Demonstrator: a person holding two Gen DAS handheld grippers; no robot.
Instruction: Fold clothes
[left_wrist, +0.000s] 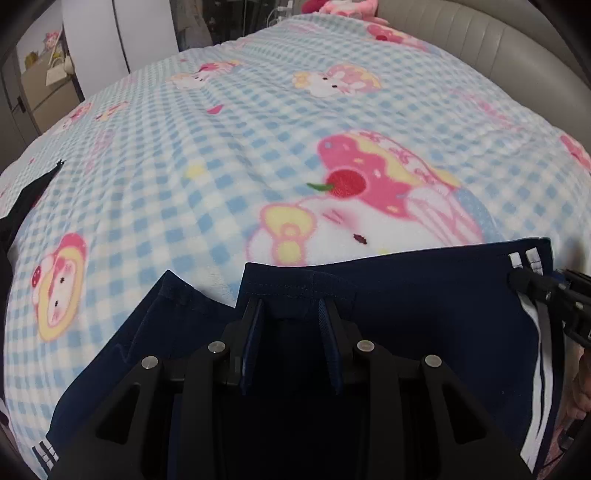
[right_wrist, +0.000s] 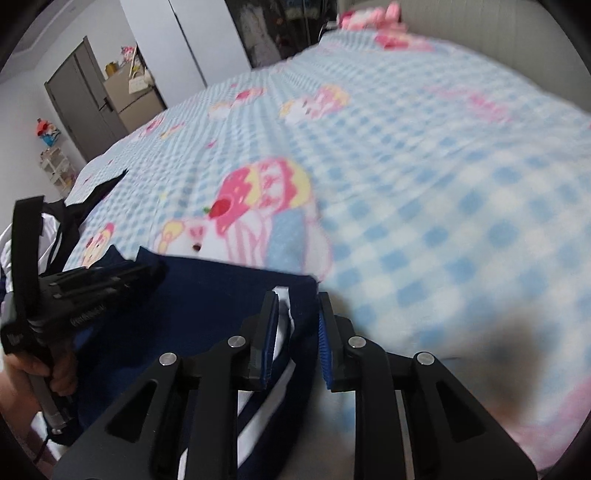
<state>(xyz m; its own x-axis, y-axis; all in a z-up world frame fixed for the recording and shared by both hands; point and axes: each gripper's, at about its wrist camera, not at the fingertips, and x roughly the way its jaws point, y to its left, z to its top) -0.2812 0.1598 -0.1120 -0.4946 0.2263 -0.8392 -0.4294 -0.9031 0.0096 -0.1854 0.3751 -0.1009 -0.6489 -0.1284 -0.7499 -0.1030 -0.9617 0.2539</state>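
A navy garment (left_wrist: 424, 295) with white side stripes (left_wrist: 543, 332) lies flat on a blue checked blanket (left_wrist: 221, 147). My left gripper (left_wrist: 290, 304) stands open over the garment's stitched top hem, one finger on each side of a short stretch of it. My right gripper (right_wrist: 297, 295) is open at the garment's right corner, with navy cloth and a white stripe (right_wrist: 284, 314) in the gap between its blue pads. In the right wrist view the left gripper (right_wrist: 110, 273) rests on the navy garment (right_wrist: 207, 295), held by a hand (right_wrist: 55, 369).
The bed's blanket (right_wrist: 443, 184) with pink cartoon prints stretches far ahead. More dark clothing (left_wrist: 33, 195) and something white (right_wrist: 48, 229) lie at the bed's left edge. A padded headboard (left_wrist: 480, 40) and pink plush toy (left_wrist: 347, 5) stand at the far end.
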